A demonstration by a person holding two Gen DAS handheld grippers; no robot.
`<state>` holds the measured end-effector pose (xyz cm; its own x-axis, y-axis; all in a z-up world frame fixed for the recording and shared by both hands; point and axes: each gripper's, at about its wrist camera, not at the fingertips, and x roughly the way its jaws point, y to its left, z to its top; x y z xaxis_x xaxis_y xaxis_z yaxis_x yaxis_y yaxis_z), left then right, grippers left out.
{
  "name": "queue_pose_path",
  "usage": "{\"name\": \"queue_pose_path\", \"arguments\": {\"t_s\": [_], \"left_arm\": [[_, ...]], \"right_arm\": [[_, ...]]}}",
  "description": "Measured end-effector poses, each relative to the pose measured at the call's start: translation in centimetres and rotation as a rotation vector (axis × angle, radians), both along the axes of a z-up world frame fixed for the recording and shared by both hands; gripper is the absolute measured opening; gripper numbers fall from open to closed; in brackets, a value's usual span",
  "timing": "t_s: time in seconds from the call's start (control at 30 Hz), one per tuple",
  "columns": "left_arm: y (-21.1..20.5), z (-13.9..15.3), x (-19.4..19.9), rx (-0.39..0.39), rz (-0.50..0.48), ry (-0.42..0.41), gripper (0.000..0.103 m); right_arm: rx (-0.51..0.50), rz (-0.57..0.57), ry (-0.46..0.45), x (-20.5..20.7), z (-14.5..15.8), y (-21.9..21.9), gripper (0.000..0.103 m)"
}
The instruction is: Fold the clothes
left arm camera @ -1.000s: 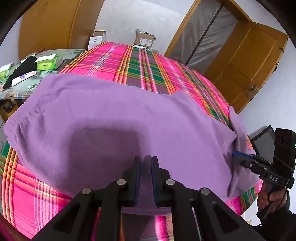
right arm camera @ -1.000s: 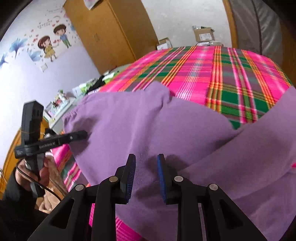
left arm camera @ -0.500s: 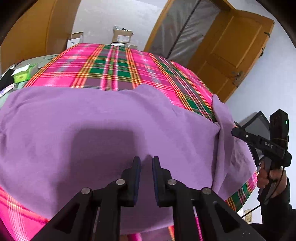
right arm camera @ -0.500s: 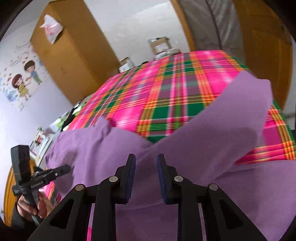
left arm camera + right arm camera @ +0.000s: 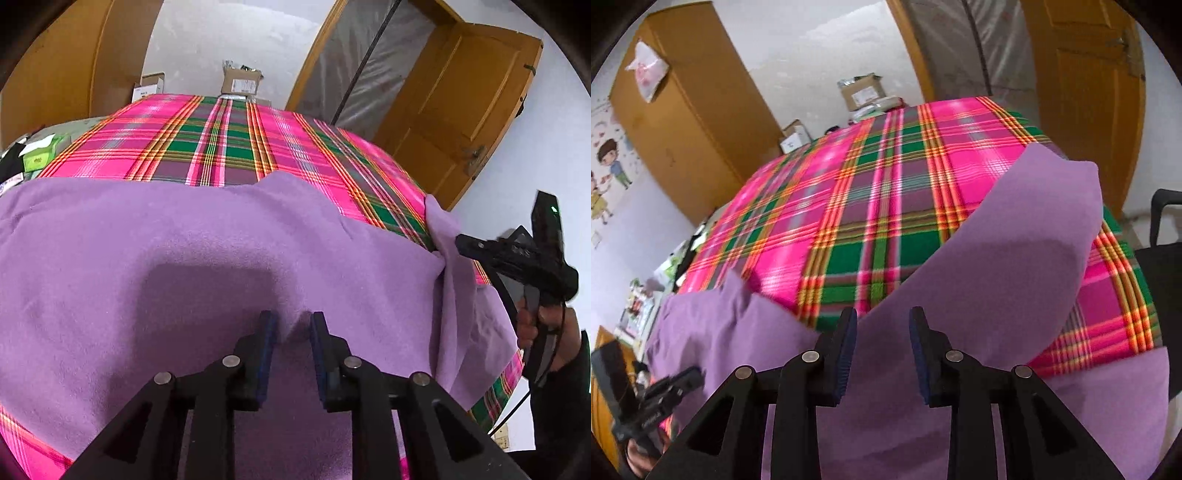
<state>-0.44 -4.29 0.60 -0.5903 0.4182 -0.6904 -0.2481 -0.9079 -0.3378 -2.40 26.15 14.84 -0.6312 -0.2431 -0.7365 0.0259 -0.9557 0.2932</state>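
Note:
A purple fleece garment (image 5: 184, 266) lies spread on a bed with a pink and green plaid cover (image 5: 229, 147). My left gripper (image 5: 290, 332) is slightly open, its pads straddling a small pinch of the purple cloth near the front edge. My right gripper (image 5: 882, 332) is open over the garment (image 5: 1015, 240), where a folded flap lies across the plaid cover (image 5: 868, 206). The right gripper also shows at the right in the left wrist view (image 5: 465, 245), at the garment's raised right edge. The left gripper shows at the lower left in the right wrist view (image 5: 689, 376).
A side table with green boxes (image 5: 37, 155) stands left of the bed. Cardboard boxes (image 5: 240, 81) sit by the far wall. A wooden wardrobe (image 5: 690, 110) stands at the left, a wooden door (image 5: 461, 103) at the right, a black chair (image 5: 1160, 240) beside the bed.
Both grippers have opened, the right wider. The right gripper moved away to the right and let the flap lie on the bed. The left moved forward over the garment.

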Motion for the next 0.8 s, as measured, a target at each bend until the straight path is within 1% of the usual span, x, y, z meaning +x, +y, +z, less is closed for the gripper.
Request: {"name": "queue_pose_path", "arguments": {"t_s": [0.07, 0.2, 0.4, 0.5, 0.6, 0.63, 0.67, 0.7, 0.8], "left_arm": [[0.2, 0.1, 0.2, -0.016, -0.003, 0.016, 0.021], [0.3, 0.0, 0.3, -0.021, -0.001, 0.030, 0.021], [-0.6, -0.4, 0.2, 0.051, 0.004, 0.025, 0.021], [-0.8, -0.5, 0.1, 0.077, 0.004, 0.022, 0.021], [-0.7, -0.5, 0.0, 0.076, 0.003, 0.024, 0.021], [-0.7, -0.5, -0.1, 0.077, 0.002, 0.024, 0.021], [-0.8, -0.6, -0.1, 0.079, 0.002, 0.024, 0.021], [-0.8, -0.6, -0.1, 0.081, 0.002, 0.023, 0.021], [-0.7, -0.6, 0.0, 0.079, 0.002, 0.024, 0.021]], "right_arm": [[0.026, -0.017, -0.008, -0.9, -0.1, -0.2, 0.030], [0.089, -0.043, -0.031, -2.4, -0.5, -0.9, 0.030], [0.185, -0.079, -0.074, -4.6, -1.2, -1.8, 0.030], [0.200, -0.094, -0.122, -5.2, -2.5, -1.5, 0.031], [0.202, -0.089, -0.101, -4.9, -2.6, -1.2, 0.030], [0.196, -0.093, -0.098, -4.8, -2.6, -1.0, 0.027], [0.191, -0.097, -0.095, -4.7, -2.6, -0.7, 0.017], [0.195, -0.104, -0.094, -4.7, -2.6, -0.5, 0.012], [0.158, -0.106, -0.089, -4.5, -2.7, 0.5, 0.004]]}}
